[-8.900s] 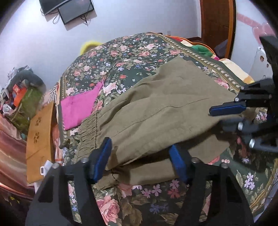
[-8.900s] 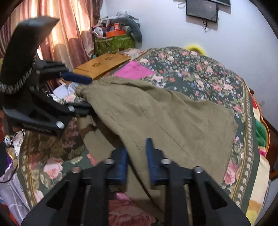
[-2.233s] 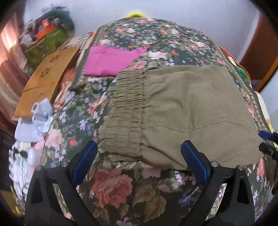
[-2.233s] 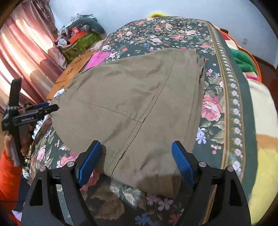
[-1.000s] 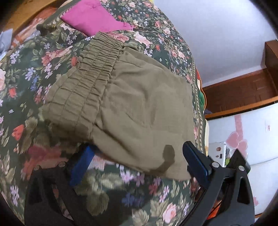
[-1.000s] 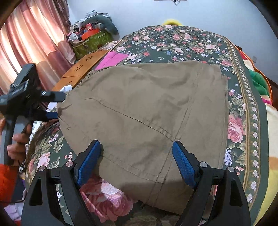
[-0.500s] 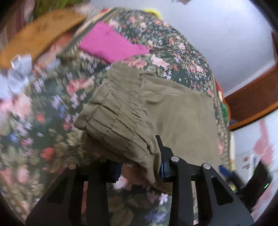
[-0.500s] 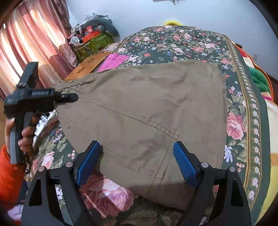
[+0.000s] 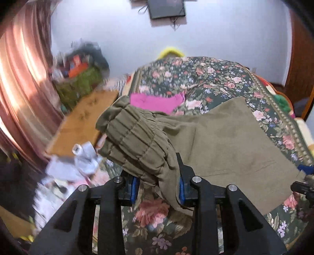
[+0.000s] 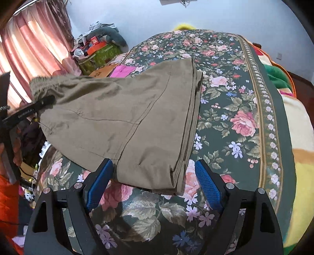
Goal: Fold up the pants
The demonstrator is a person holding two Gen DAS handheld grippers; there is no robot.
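The pants (image 9: 225, 141), olive green and folded lengthwise, lie across the floral bedspread (image 9: 215, 78) of the bed.

Left tongs (image 9: 157, 186): the jaws have just been closing and now clamp the gathered elastic waistband (image 9: 133, 137) of the pants. The waistband end is lifted clear of the bedspread and bunches over the blue pads. In the right wrist view the left tongs (image 10: 42, 103) appear at the left edge, with the raised waistband (image 10: 49, 80) draped above them. A hand (image 10: 16, 151) with an orange sleeve (image 10: 8, 206) holds their grip.

Right tongs (image 10: 154, 178): the jaws stand wide apart, one blue pad on each side of the hem end (image 10: 157, 172) of the pants. The left pad appears to lie against the fabric edge, but contact cannot be confirmed. The right pad is clear of the cloth. The hem end rests on the bedspread.

Other items: a pink cloth (image 9: 157, 102) lies on the bedspread beyond the waistband. A wooden board (image 9: 82, 123) lies beside the bed near the curtain (image 9: 21, 78). This side of the left wrist view is blurred. A dark screen (image 9: 166, 8) hangs on the wall.
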